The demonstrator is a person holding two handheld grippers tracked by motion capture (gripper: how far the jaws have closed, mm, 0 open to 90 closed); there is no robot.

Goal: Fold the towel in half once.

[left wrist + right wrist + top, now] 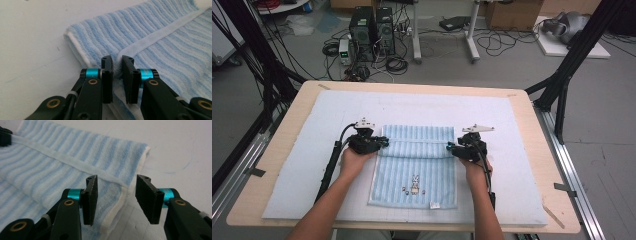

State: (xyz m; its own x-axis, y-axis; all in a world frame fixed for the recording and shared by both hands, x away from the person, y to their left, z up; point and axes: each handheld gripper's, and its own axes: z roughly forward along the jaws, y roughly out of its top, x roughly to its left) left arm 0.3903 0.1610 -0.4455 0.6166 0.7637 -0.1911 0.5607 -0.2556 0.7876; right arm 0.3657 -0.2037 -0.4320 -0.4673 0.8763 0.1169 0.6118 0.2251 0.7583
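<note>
Left gripper (117, 67) jaws nearly closed, pinching the folded striped towel (414, 165)'s left edge mid-table on the white mat (292, 170); right gripper (116, 192) jaws part-open straddling its right corner, not gripping.

pale mat (302, 165) on wooden table (287, 117), computer towers (372, 27), cardboard boxes (512, 12)

1. No words, brand names or numbers can be read anywhere.
2. The blue striped towel (414, 167) bears a small embroidered rabbit figure (415, 184) near its near edge, with tiny marks beside it too small to make out.
3. A small white tag (435, 204) sits on the towel's near hem; any print on it is illegible.
</note>
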